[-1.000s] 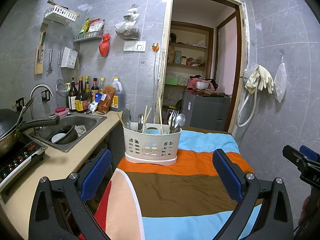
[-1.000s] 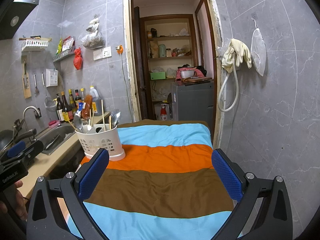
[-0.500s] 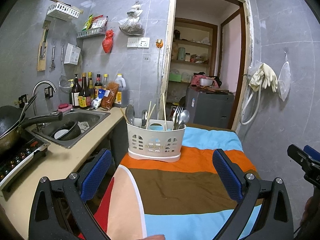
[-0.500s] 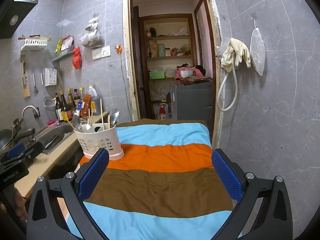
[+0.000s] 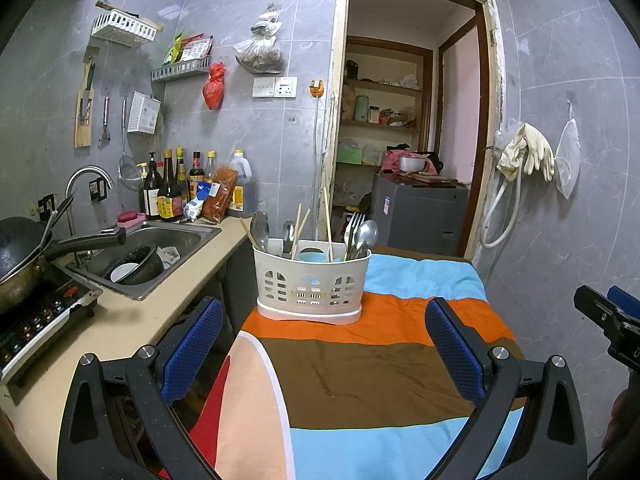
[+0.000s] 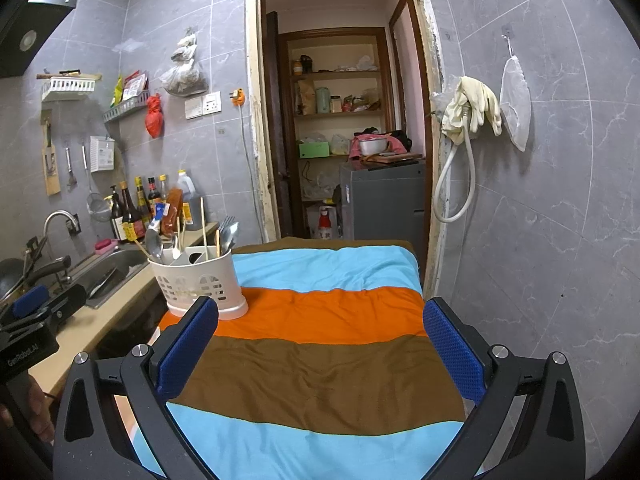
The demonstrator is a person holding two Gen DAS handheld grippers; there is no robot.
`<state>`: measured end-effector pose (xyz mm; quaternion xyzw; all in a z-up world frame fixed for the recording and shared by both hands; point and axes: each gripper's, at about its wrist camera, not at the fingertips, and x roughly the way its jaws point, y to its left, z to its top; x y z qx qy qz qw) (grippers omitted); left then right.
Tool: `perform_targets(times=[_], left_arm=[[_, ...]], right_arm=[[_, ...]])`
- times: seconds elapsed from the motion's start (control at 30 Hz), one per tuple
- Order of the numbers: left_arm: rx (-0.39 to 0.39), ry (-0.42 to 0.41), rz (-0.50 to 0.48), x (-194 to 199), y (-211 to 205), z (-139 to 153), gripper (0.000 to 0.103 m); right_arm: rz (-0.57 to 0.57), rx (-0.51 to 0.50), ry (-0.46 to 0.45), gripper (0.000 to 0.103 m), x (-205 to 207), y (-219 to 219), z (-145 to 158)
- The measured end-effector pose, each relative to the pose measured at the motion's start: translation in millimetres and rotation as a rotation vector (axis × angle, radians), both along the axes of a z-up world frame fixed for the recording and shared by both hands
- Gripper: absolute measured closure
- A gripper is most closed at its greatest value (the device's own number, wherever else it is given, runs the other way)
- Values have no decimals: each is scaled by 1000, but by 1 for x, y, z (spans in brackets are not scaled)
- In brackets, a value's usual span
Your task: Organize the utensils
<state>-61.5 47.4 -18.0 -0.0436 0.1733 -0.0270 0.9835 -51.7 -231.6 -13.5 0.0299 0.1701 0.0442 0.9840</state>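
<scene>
Striped cloth (image 5: 360,360) bears utensil caddy (image 5: 312,284) beside sink (image 5: 152,252).

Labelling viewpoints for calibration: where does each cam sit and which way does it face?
Left wrist: on the left hand-held gripper, open, facing the utensil caddy straight ahead; the right one shows at its right edge.
Right wrist: on the right hand-held gripper, open, facing the doorway over the striped cloth; a hand at lower left.
Shared: caddy, cloth, sink, doorway.
</scene>
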Motion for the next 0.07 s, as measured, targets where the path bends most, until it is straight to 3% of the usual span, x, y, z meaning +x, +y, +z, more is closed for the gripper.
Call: perform_targets(times=[0.07], left_arm=[[1,0,0,0,1,0,4]], right_arm=[[1,0,1,0,-1,-1,-2]])
